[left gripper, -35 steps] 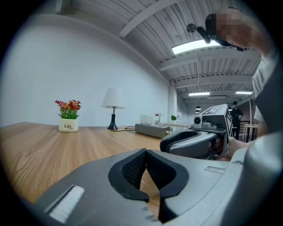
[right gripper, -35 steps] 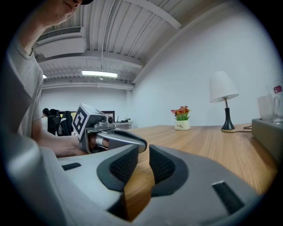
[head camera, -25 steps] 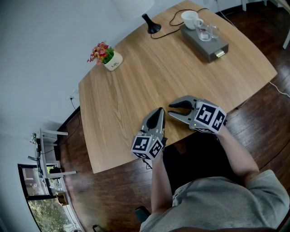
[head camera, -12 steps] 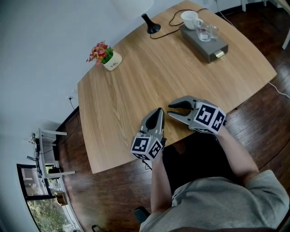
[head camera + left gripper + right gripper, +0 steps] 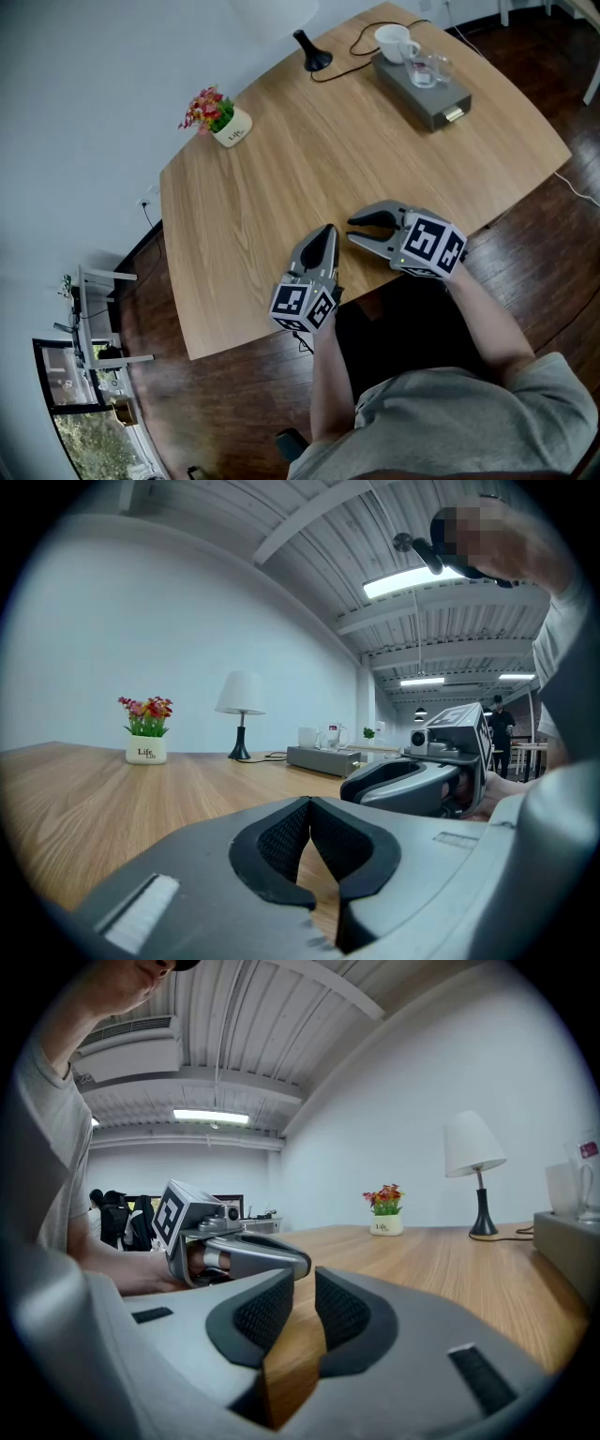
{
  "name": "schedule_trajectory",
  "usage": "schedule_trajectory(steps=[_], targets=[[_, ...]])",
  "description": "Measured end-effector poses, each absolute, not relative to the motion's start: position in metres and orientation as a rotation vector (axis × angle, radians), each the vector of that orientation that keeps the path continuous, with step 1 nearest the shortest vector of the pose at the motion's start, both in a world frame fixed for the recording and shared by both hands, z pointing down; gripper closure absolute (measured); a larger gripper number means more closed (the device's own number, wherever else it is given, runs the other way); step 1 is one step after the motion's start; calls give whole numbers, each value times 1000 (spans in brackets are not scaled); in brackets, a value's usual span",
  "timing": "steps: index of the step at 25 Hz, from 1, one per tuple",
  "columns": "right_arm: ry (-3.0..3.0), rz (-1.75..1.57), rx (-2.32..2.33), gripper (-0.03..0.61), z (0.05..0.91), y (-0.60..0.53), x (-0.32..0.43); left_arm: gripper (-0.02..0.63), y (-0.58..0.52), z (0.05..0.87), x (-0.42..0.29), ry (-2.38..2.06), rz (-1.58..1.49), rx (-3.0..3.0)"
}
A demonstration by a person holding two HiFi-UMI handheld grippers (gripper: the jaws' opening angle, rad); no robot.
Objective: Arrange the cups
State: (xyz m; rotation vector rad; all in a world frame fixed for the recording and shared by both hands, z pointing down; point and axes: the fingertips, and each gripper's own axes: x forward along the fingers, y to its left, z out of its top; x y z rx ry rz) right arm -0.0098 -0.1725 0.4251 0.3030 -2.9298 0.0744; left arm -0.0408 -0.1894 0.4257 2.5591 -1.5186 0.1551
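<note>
Nearest the camera, the person's forearms reach from a grey shirt [image 5: 450, 422] to the near edge of a wooden table [image 5: 281, 187], each hand carrying a gripper low over the wood. The left gripper [image 5: 329, 228] points away from the person. Its jaws are clenched, their tips meeting, with nothing between them [image 5: 307, 801]. Just beside it, the right gripper [image 5: 350, 228] points across towards the left one's tips. Its jaws are drawn together to a thin slit that shows only the tabletop, so it grasps nothing either [image 5: 302, 1283]. Beyond them runs a broad stretch of bare wood. Farther off, near the table's left edge, stands a small white pot of red and pink flowers [image 5: 223, 117]. Past that, at the far edge, is a lamp with a black base [image 5: 312, 52] and a dark cord trailing across the wood. The cups are at the far right, well apart from both grippers. A glass cup [image 5: 427, 67] stands on a grey box [image 5: 441, 98]. A white cup [image 5: 394, 40] sits at that box's far end, apparently on top of it as well.
</note>
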Motion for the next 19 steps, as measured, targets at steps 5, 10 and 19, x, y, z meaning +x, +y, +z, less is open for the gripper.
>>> schedule_trajectory(steps=[5,10,19], targets=[[-2929,76,302,512,425,-173,-10,604,-190,426,-41,-1519,155,2558],[-2930,75,298,511,425,-172,-10,604,-189,425,-41,-1519,155,2560],[-2933,73,295,512,424,-172,-10,604,-190,425,-41,-1518,156,2561]])
